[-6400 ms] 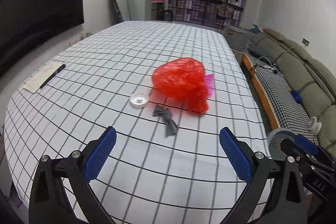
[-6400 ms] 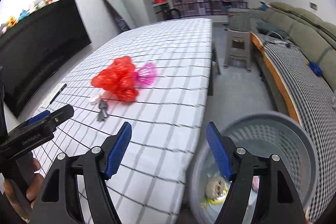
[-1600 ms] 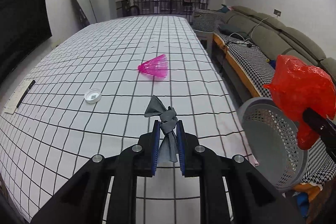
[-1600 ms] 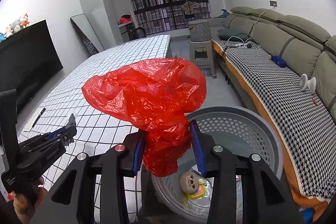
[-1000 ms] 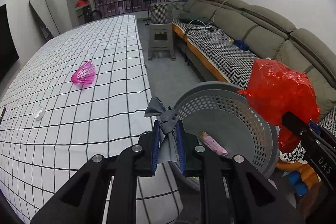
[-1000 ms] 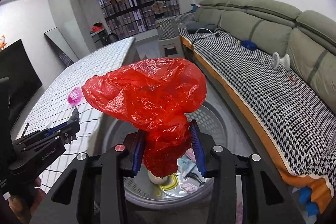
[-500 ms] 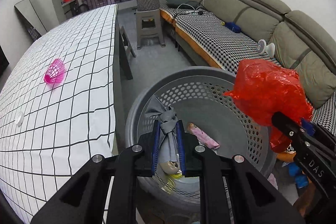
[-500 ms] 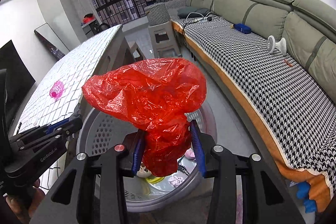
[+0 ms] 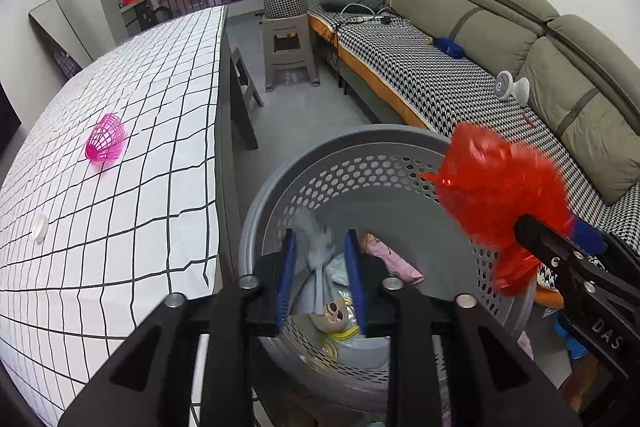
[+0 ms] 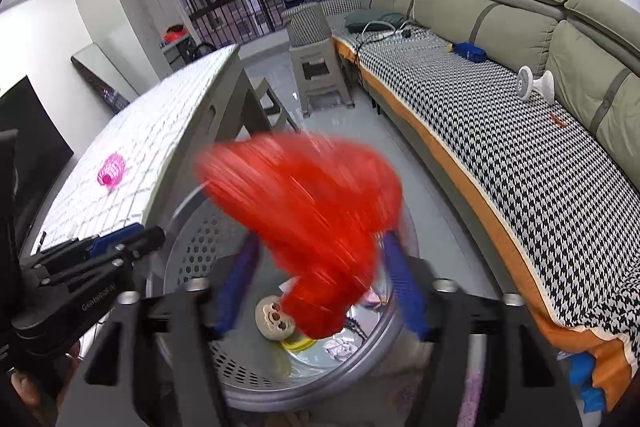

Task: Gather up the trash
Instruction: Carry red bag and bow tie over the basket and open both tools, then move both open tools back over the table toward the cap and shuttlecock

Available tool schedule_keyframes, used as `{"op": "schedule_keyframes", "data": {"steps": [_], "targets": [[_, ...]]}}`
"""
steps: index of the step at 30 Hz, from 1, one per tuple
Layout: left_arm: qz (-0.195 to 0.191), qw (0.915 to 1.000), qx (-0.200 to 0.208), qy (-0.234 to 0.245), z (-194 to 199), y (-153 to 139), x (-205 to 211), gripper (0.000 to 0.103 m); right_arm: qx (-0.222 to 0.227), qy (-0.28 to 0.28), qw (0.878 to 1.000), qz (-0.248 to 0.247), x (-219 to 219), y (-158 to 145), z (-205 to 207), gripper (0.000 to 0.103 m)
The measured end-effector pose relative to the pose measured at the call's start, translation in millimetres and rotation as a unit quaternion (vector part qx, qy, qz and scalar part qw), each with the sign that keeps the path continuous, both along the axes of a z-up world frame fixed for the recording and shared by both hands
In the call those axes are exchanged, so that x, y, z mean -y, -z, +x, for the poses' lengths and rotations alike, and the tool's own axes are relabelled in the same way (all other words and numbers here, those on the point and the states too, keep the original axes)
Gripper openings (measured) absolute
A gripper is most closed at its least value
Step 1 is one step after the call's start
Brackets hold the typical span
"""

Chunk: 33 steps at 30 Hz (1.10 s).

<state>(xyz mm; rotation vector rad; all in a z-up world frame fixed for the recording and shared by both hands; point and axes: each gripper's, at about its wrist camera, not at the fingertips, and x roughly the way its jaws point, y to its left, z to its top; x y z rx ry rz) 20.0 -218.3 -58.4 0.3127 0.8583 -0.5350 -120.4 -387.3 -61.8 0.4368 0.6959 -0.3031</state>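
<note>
Both grippers over round grey perforated plastic basket [image 9: 360,163]: left gripper [image 9: 320,281] jaws apart, knotted grey cloth scrap [image 9: 318,247] loose btwn; right gripper [image 10: 320,287] jaws parted, blurred crumpled red plastic bag [image 10: 308,203] btwn.

Grey rag [image 9: 320,259] btwn parted jaws of L gripper [image 9: 320,281] over grey basket [image 9: 320,171]
</note>
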Motion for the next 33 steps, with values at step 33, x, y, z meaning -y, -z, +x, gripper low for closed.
{"op": "schedule_keyframes", "data": {"steps": [33], "targets": [[-0.035, 0.9983, 0.031, -0.034, -4.3, -26.2, -39.8, 0.077, 0.014, -0.017, 1.0, -0.004, -28.6, -16.3, -3.4, 0.068]]}}
